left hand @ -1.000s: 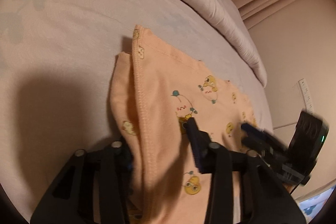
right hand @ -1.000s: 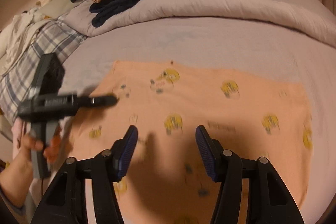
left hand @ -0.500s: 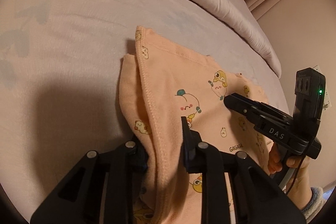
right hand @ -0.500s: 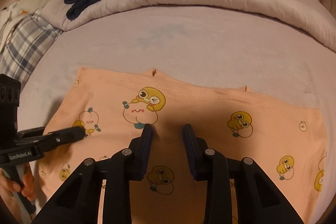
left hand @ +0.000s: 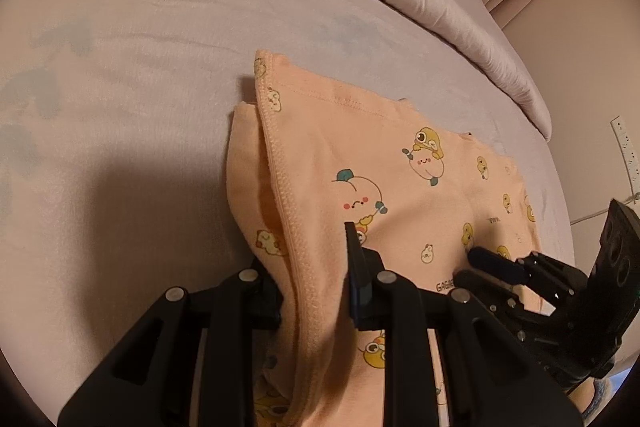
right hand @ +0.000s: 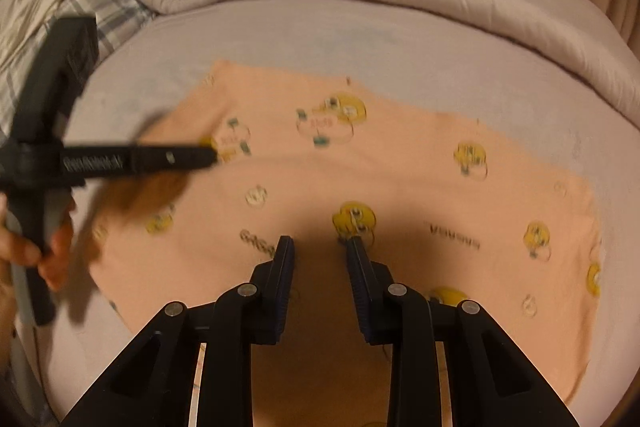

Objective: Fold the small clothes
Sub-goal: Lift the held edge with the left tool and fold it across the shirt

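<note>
Your garment (left hand: 384, 195) is peach cloth printed with yellow chicks and peach cartoon figures. It lies spread flat on the bed (left hand: 132, 75), folded double at its left end, the stitched hem uppermost there.

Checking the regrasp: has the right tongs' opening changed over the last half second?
Yes. The right tongs stand wider apart over the peach garment than half a second ago, holding nothing.
</note>
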The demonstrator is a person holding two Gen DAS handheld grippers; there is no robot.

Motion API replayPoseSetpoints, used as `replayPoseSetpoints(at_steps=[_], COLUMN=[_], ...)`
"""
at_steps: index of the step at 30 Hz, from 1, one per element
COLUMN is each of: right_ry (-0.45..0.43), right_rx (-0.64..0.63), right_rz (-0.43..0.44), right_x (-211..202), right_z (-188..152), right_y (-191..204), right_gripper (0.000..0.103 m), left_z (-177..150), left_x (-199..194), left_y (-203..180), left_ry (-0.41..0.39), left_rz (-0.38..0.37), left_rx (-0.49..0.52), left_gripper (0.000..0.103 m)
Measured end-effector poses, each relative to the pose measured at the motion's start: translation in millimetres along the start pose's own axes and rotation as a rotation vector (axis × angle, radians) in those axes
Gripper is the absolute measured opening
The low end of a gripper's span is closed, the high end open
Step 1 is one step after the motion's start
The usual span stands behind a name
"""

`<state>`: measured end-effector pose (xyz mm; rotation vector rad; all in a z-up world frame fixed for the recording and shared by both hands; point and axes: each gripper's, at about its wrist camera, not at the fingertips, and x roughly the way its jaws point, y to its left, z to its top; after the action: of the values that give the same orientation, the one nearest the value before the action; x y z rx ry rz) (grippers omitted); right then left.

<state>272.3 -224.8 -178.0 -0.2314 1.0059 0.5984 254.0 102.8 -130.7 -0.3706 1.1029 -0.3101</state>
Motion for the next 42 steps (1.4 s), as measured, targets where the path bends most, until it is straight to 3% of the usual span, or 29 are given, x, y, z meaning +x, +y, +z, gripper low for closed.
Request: replayPoseSetpoints(at_steps=[13,18,29,34,39,42], right_ry=[0.021,-0.012,0.021,0.014,0.011,0.017], right_rx=[0.006,-0.007,-0.01,0.034,-0.011,0.033], right_rz=[0.025,0.061,0.057,0.096,0.068,0.1], right_x=[-14,-33,-22,-20,-11,-15], right_z=[-13,-19,-21,-25,-28,-23], right_y=[3,12,14,11,20,14], right_gripper=[0.031,0.031,0.031,0.031,0.031,0.031], left_z=[1,2,3,4,6,6], left_x=[1,2,4,6,6,4], left_y=[-4,-3,-7,-10,-15,-20], left_ry=[0.008,0.008,0.02,0.026,0.032,0.033], left_rz=[0.023,0.023,0.06,0.067,0.106,0.123], left_rx=[0.007,0.01,0.021,0.013,0.001,0.003], left_gripper=[0.023,0.023,0.023,0.023,0.023,0.022])
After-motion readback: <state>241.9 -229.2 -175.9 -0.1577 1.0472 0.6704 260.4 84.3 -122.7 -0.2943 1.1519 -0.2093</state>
